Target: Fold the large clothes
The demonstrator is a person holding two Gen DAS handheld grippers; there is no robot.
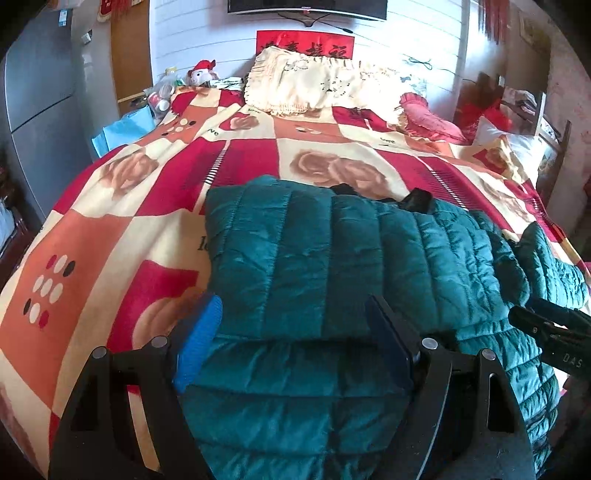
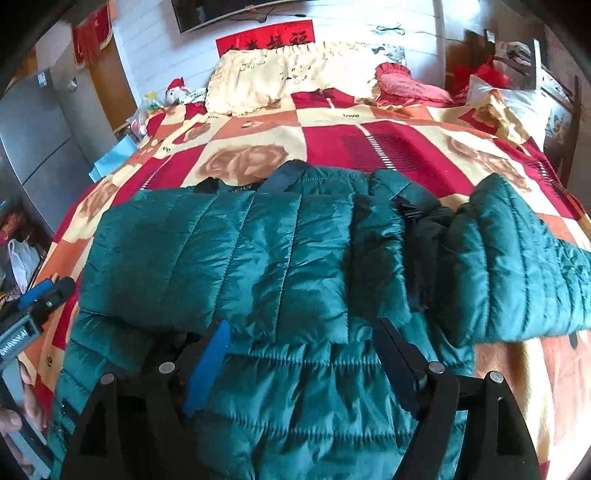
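1. A bedroom: a bed under a red, orange and cream checked cover fills both views, with a white plank wall behind it at 12 o'clock.
2. A cream pillow lies at the head of the bed, and a red cushion sits just beside it toward 2 o'clock.
3. A grey fridge stands at 10 o'clock in the left wrist view; a small plush toy rests near the bed's far left corner.
4. The teal quilted jacket is spread across the near part of the bed, its upper part folded down over the lower, leaving a doubled edge across the middle.
5. One sleeve lies out toward 3 o'clock in the right wrist view.
6. The left gripper hangs over the jacket's fold, jaws wide, nothing between them.
7. The right gripper stands over the same fold, jaws wide and apart from the fabric; it holds nothing.
8. In the right wrist view, the left gripper shows at 9 o'clock, with the person's hand below it.
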